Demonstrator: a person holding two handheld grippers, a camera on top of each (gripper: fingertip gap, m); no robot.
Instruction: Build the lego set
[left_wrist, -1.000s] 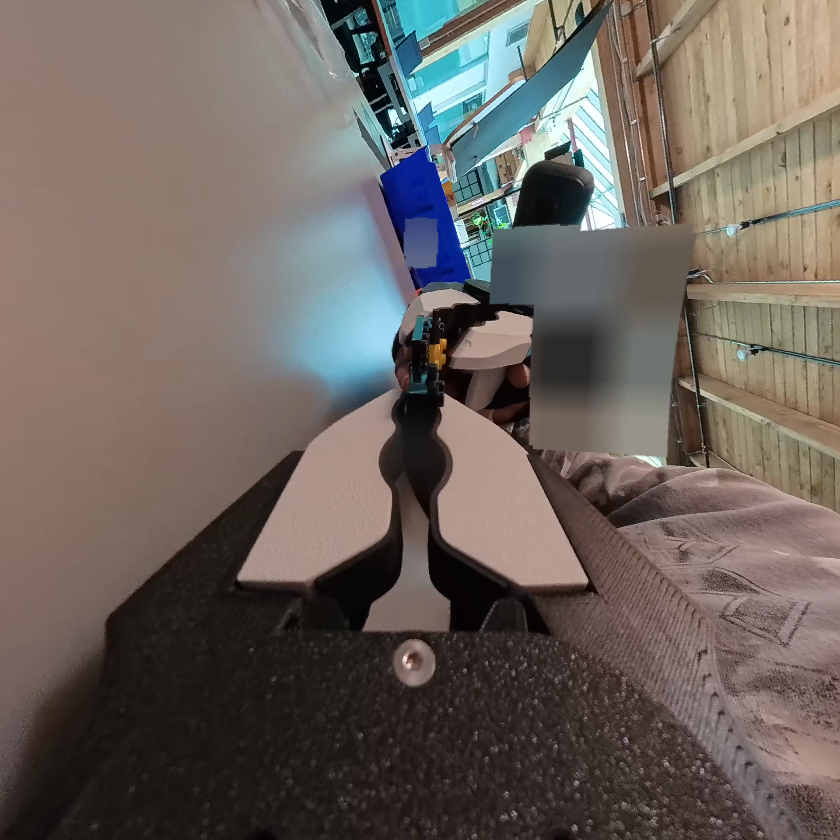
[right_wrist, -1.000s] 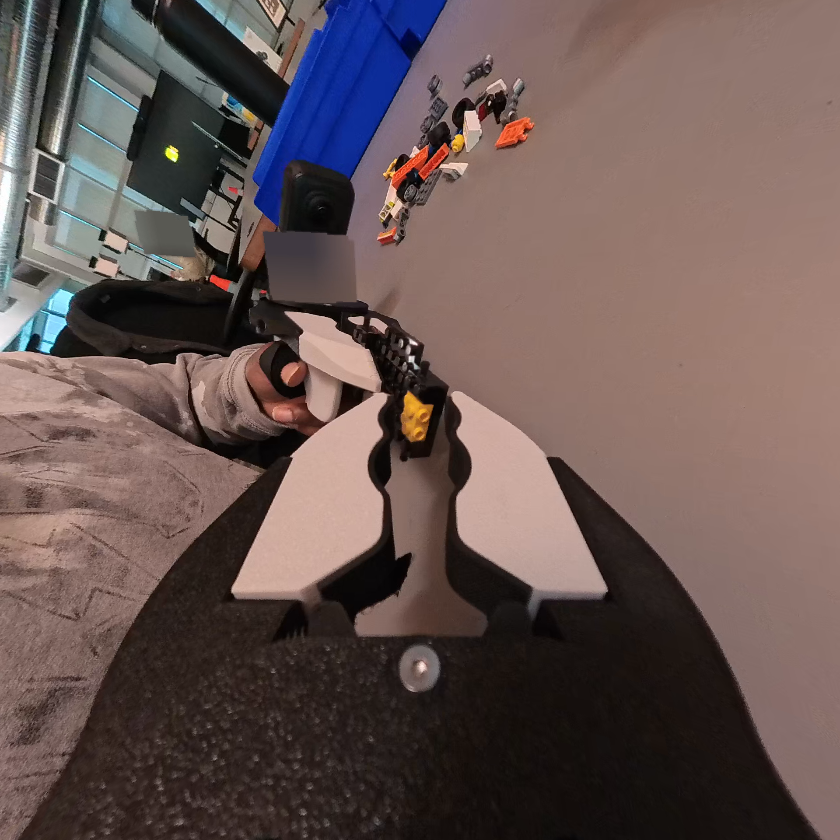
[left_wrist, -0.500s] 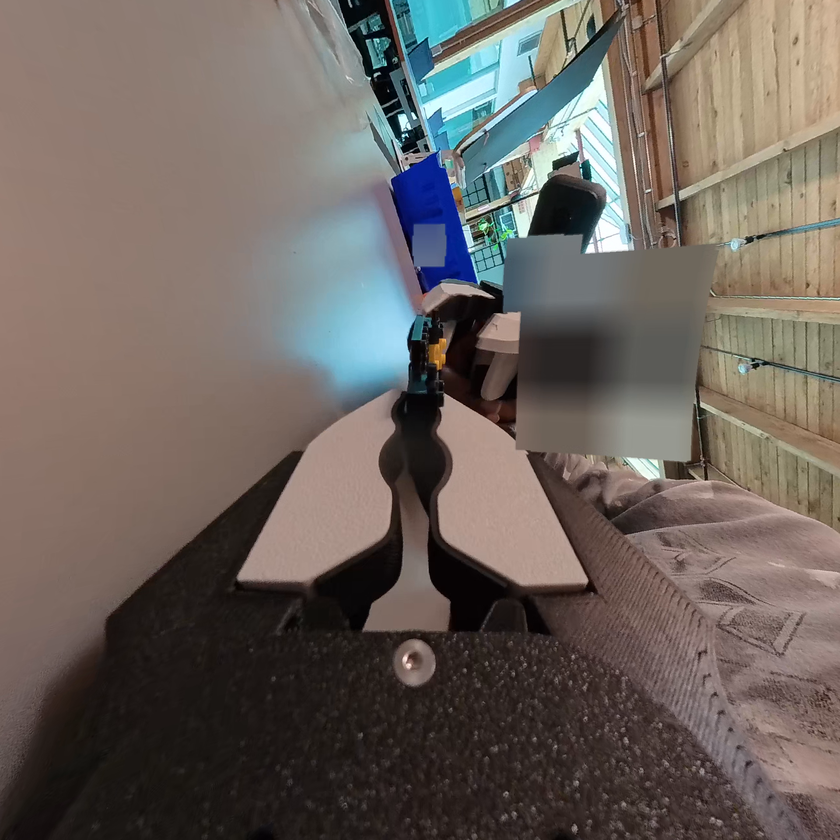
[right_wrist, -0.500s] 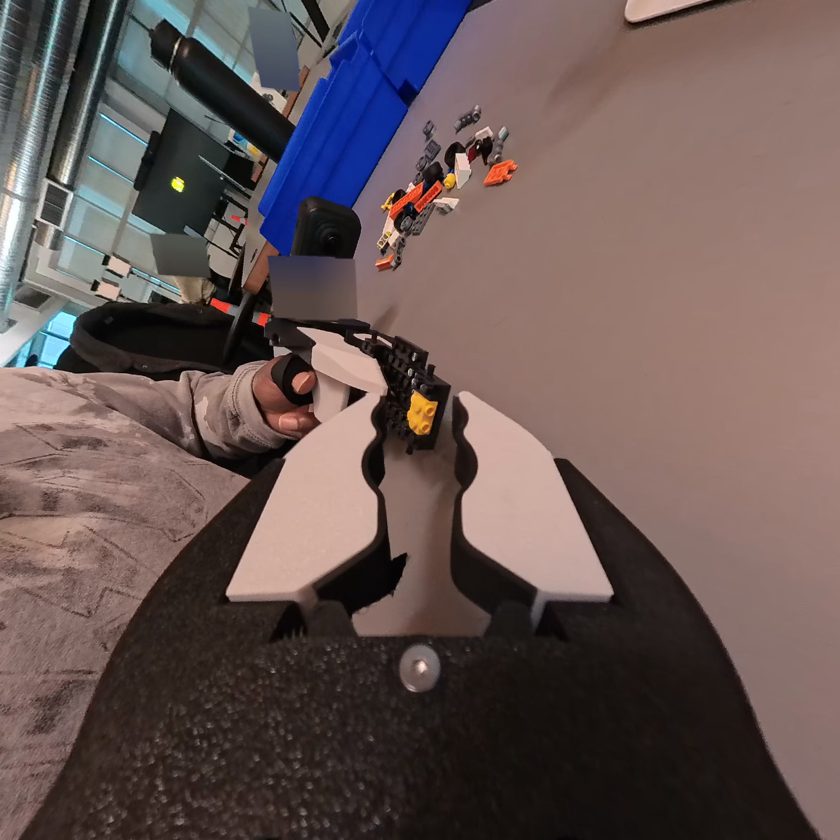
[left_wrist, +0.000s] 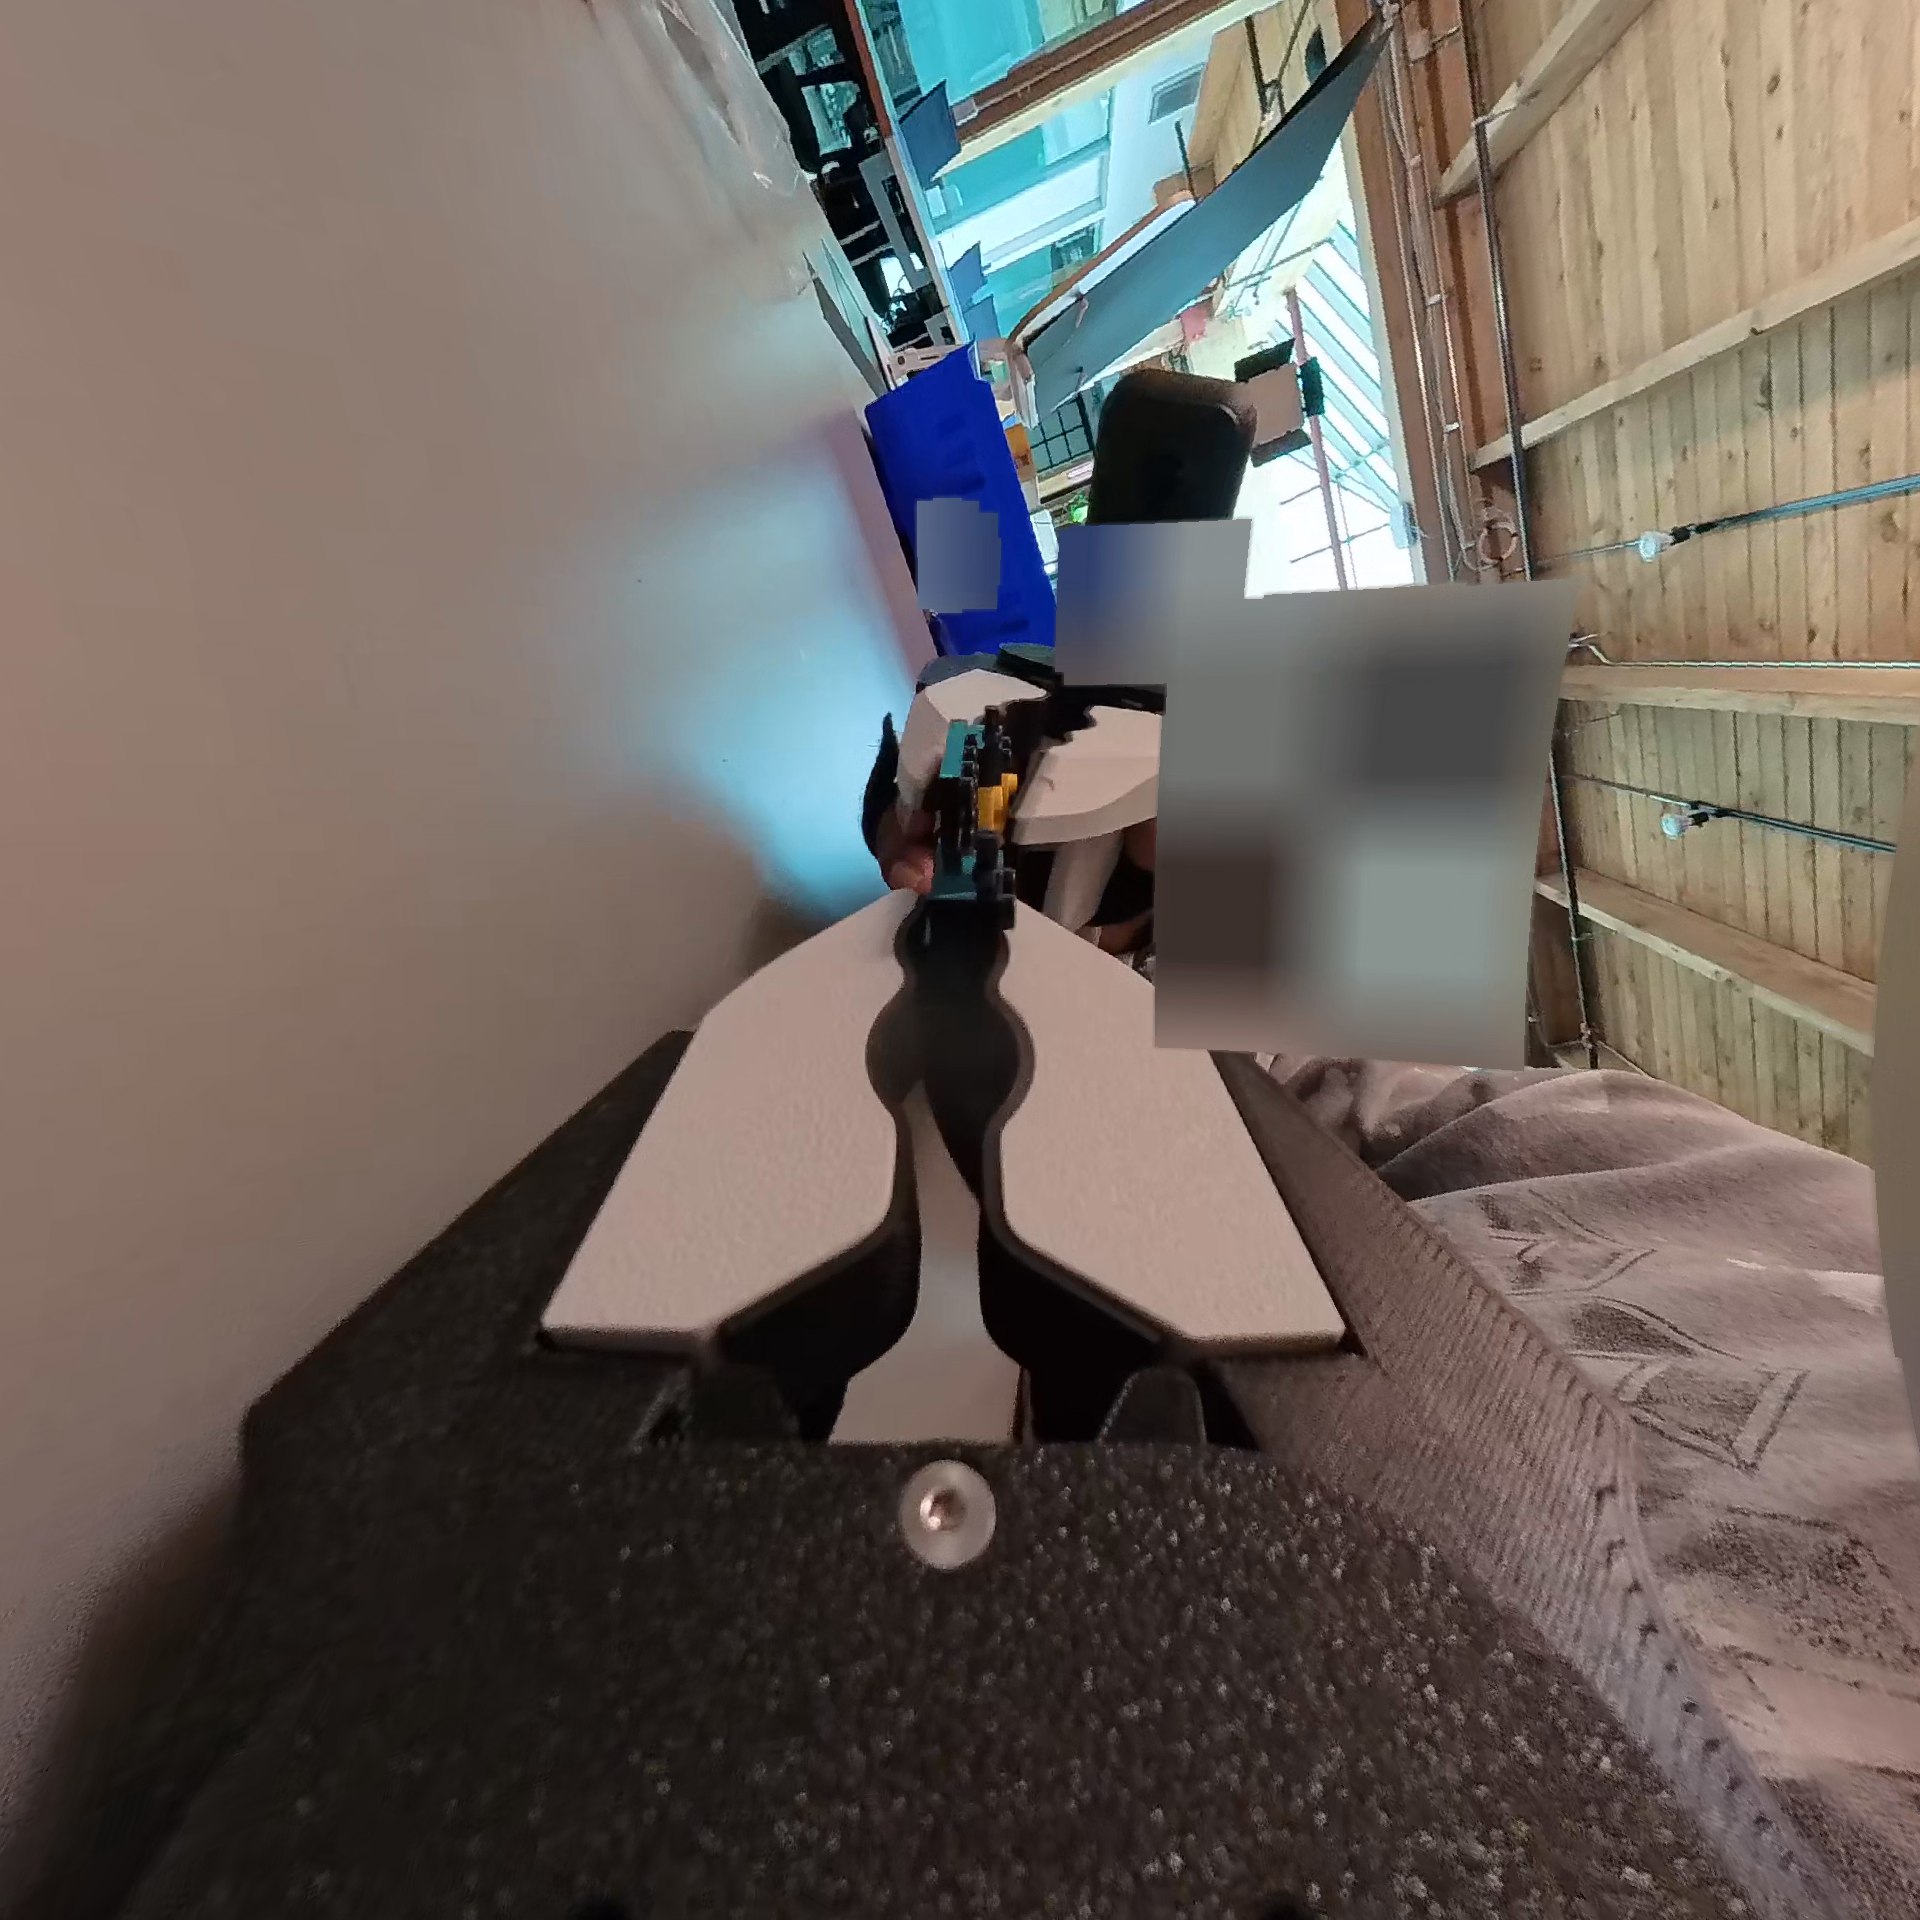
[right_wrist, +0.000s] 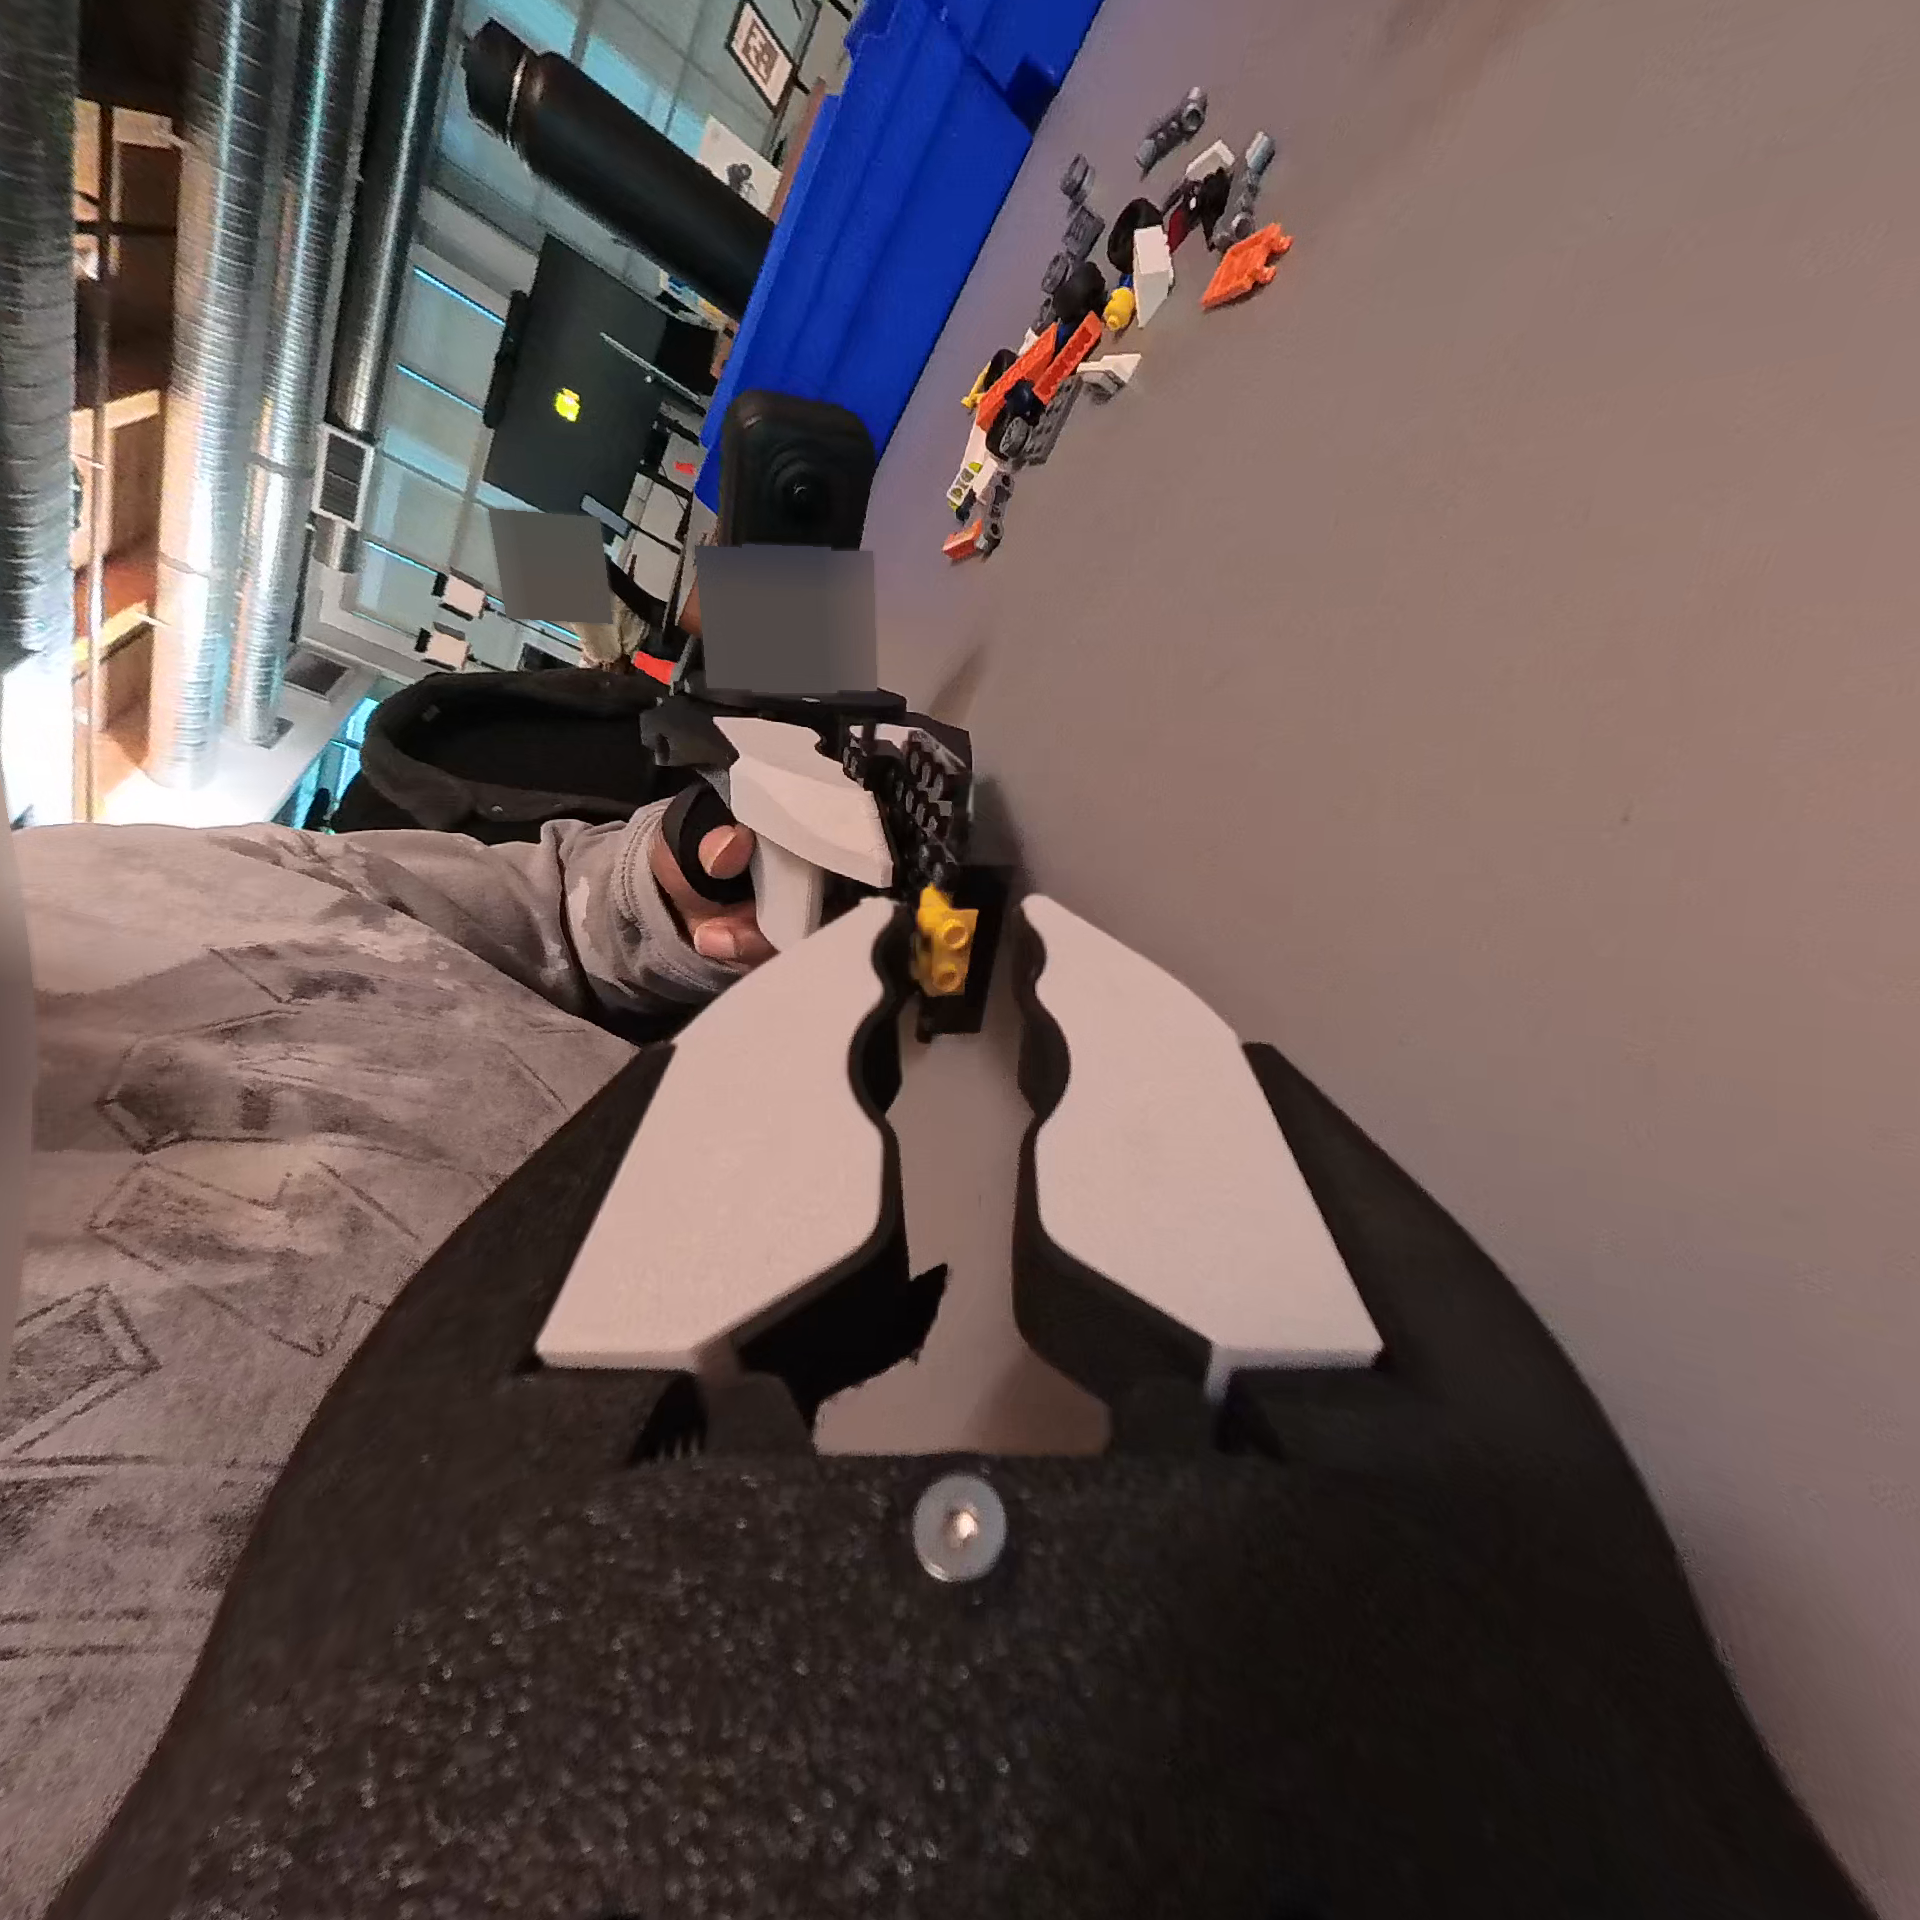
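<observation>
Left gripper clamps the partial build; right gripper gapes around it; loose bricks beyond remain unassembled.

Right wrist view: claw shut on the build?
No, right claw is open, a gap on each side of the build.

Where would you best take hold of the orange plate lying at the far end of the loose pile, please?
Probably from above, fingers across two opposite thin edges: the orange plate lies flat on the table, so only its edges offer purchase. It sits at the rim of the pile, with bare table beyond it.
</observation>
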